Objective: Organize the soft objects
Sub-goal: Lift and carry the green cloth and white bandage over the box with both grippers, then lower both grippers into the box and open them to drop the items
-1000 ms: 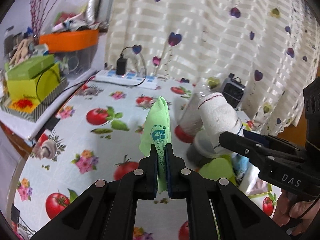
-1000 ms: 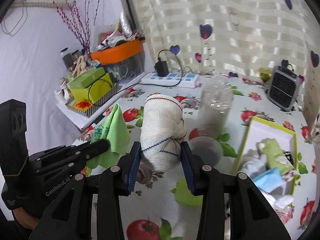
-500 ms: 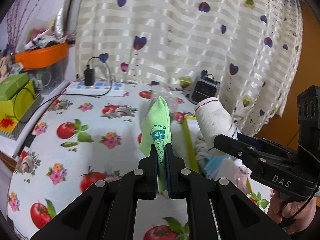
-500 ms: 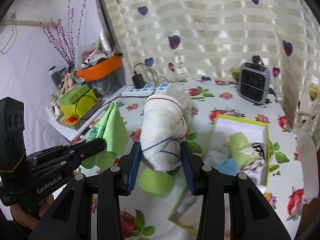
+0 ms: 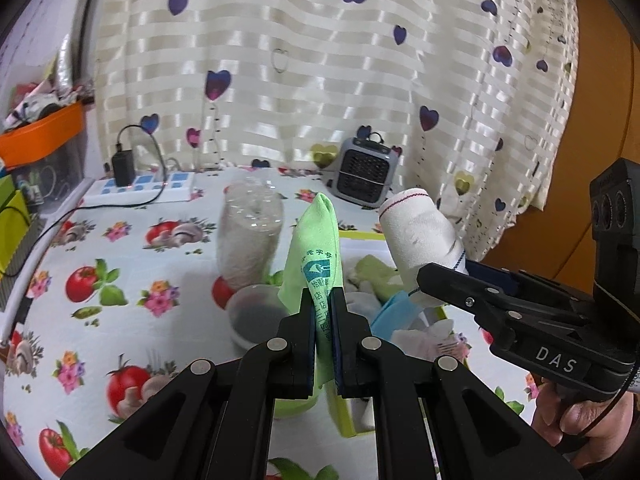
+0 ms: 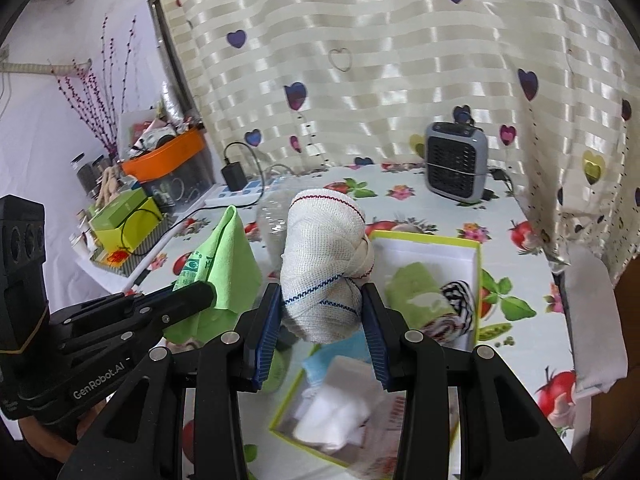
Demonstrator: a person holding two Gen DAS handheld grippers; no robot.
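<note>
Box (image 6: 476, 276) contents partly hidden behind right gripper (image 6: 320, 332), near end blurred. Right gripper clamps knotted white cloth bundle (image 6: 324, 276) above box. Left gripper (image 5: 323, 320) pinches printed green cloth (image 5: 316, 256), held upright.

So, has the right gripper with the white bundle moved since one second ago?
Yes. The right gripper, holding the white bundle, has swung rightward: the yellow-rimmed box now lies directly beneath it, not off to its right.
</note>
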